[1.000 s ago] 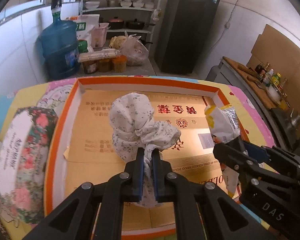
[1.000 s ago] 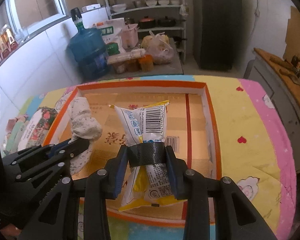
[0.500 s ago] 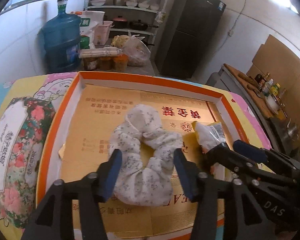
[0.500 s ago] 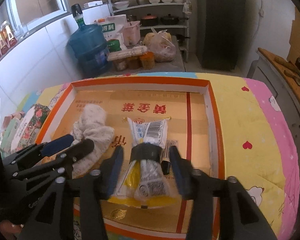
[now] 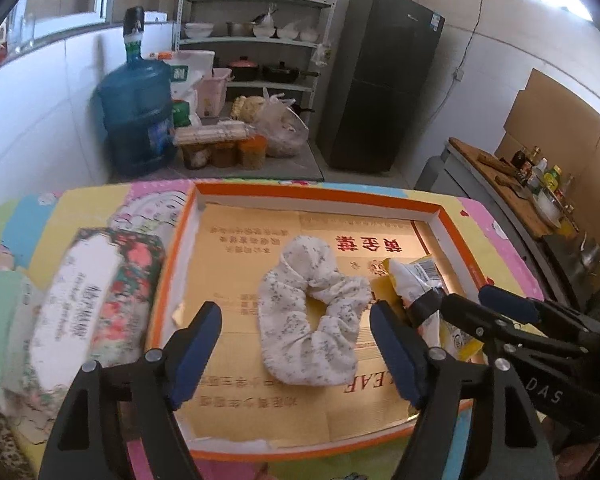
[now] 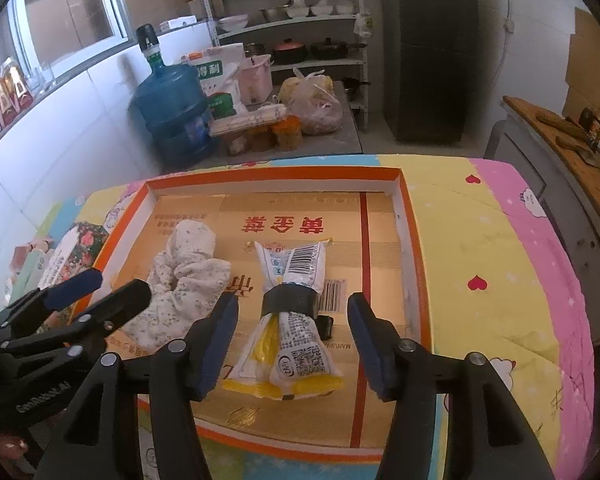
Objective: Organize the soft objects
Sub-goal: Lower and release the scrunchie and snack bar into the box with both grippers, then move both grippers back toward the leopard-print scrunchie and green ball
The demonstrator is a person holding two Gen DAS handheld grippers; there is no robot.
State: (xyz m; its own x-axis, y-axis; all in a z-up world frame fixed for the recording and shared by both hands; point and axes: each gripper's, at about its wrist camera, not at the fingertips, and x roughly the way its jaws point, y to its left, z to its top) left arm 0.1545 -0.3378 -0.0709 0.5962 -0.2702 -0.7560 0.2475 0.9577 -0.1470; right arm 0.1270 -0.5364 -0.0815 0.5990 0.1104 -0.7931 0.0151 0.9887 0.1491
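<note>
Scrunchie: we see a floral scrunchie (image 5: 309,316), puckered white cloth with small grey sprigs, a soft ring lying flat at the middle of the left wrist view.
Snack packet: a glossy white and yellow snack packet (image 6: 294,320), crinkled, pinched at its waist by a band of black tape (image 6: 288,300), barcode facing up.
Tray: both lie in a shallow cardboard tray (image 5: 315,194) with an orange rim, white inner walls and a floor of flattened tan carton printed in red characters.
Left gripper: the left gripper (image 5: 296,350) has black plastic arms and blue pads; its jaws are opening and stand wide, the scrunchie between and just beyond the tips, touched by neither pad.
Right gripper: the right gripper (image 6: 292,346) is also opening; the packet's lower half lies between the pads, apart from both.
Tissue pack: a floral tissue pack (image 5: 96,308) sits at the left of the frame, outside the tray, on a cartoon-print cloth (image 6: 491,256).
Hidden: in the left wrist view the right gripper's arms cover most of the packet; the tray's near rim is cut off by the jaws.
Unclear: a small dark thing (image 6: 324,326) beside the packet is possibly a clip; we cannot tell.
</note>
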